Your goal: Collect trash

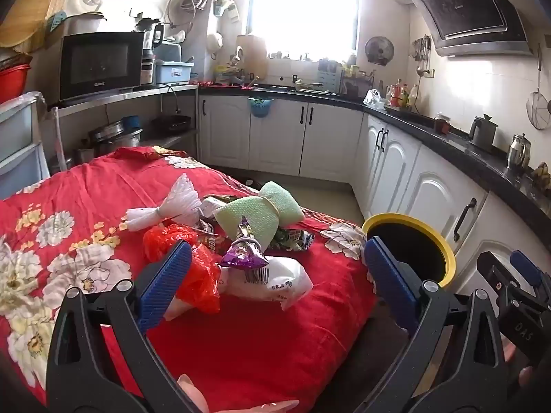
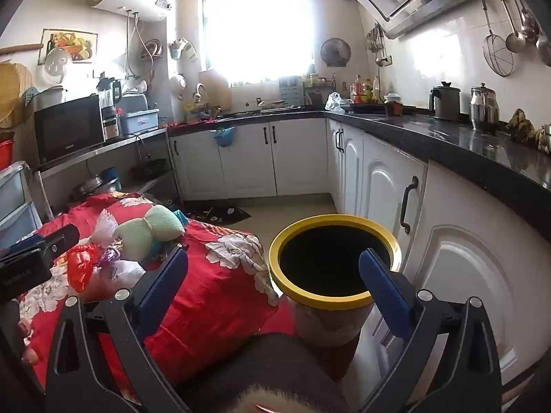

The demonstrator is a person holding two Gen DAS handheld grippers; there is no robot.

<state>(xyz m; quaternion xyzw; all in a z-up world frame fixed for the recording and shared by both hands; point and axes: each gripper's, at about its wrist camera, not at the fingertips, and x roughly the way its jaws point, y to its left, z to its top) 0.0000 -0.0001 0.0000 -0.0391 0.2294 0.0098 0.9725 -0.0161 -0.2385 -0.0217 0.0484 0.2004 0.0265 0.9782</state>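
Observation:
A heap of trash lies on the red flowered cloth: a red plastic bag, a purple wrapper, a white packet, a white net and green foam netting. My left gripper is open and empty, its jaws wide on either side of the heap. The yellow-rimmed bin stands beside the table. My right gripper is open and empty, just short of the bin. The heap also shows in the right wrist view.
White cabinets under a black counter run behind and to the right of the bin. A microwave sits on a steel shelf at the left. The right gripper shows at the right edge of the left wrist view.

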